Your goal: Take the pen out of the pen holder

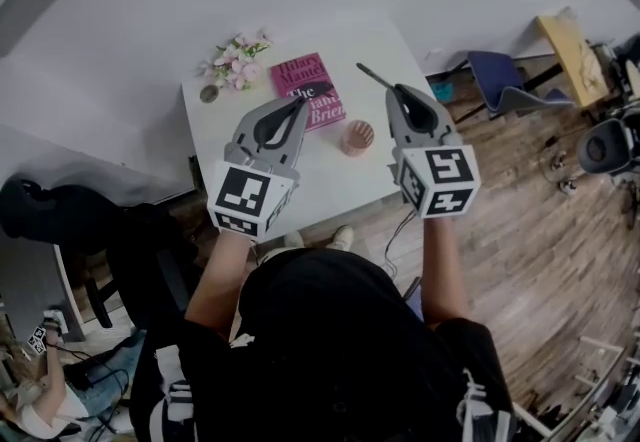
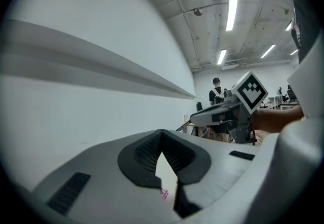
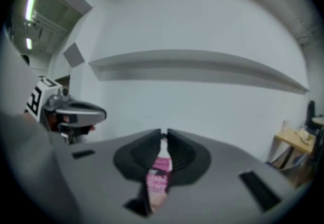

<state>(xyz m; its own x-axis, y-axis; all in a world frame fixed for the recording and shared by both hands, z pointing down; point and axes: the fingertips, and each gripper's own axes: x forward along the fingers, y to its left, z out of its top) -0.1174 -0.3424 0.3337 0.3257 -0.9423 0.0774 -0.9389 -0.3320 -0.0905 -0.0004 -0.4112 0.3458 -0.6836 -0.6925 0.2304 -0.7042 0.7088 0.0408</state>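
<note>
A dark pen sticks out forward and to the left from the tips of my right gripper, which is shut on it and held above the white table. In the right gripper view the jaws are almost closed, with a small dark bit of the pen at their tips. The pink pen holder stands on the table below, between the two grippers. My left gripper hovers over the pink book, its tips together and nothing in them.
Pink flowers and a small round object lie at the table's far left corner. A blue chair and a yellow table stand to the right on the wooden floor. A white wall with a ledge is right behind the table.
</note>
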